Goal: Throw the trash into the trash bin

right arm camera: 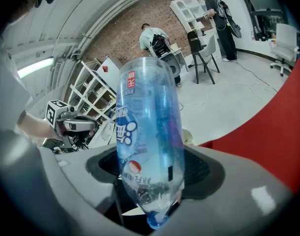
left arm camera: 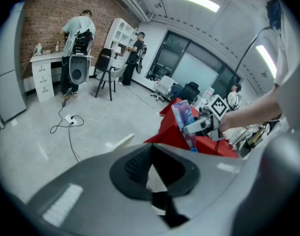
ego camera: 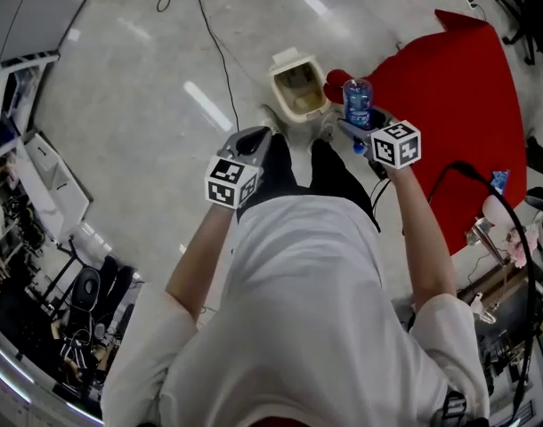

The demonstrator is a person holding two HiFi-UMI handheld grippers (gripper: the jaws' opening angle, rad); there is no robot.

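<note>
A cream trash bin (ego camera: pixel 318 85) stands open on the floor just ahead of my feet. My right gripper (ego camera: pixel 360 130) is shut on a clear blue plastic bottle (ego camera: pixel 357 102), held cap down to the right of the bin. In the right gripper view the bottle (right arm camera: pixel 149 132) fills the middle, its neck pinched between the jaws of the right gripper (right arm camera: pixel 155 181). My left gripper (ego camera: pixel 252 142) hovers left of the bin and nearer to me. Seen from the left gripper view, the left gripper (left arm camera: pixel 157 173) has its jaws together with nothing held, and the bottle (left arm camera: pixel 182 118) shows to the right.
A red cloth (ego camera: pixel 458 105) covers the floor right of the bin. A black cable (ego camera: pixel 220 52) runs across the grey floor to a power strip (left arm camera: pixel 71 120). Two people (left arm camera: pixel 77 43) stand at a desk and shelves by the brick wall. Cluttered racks (ego camera: pixel 13 105) line the left.
</note>
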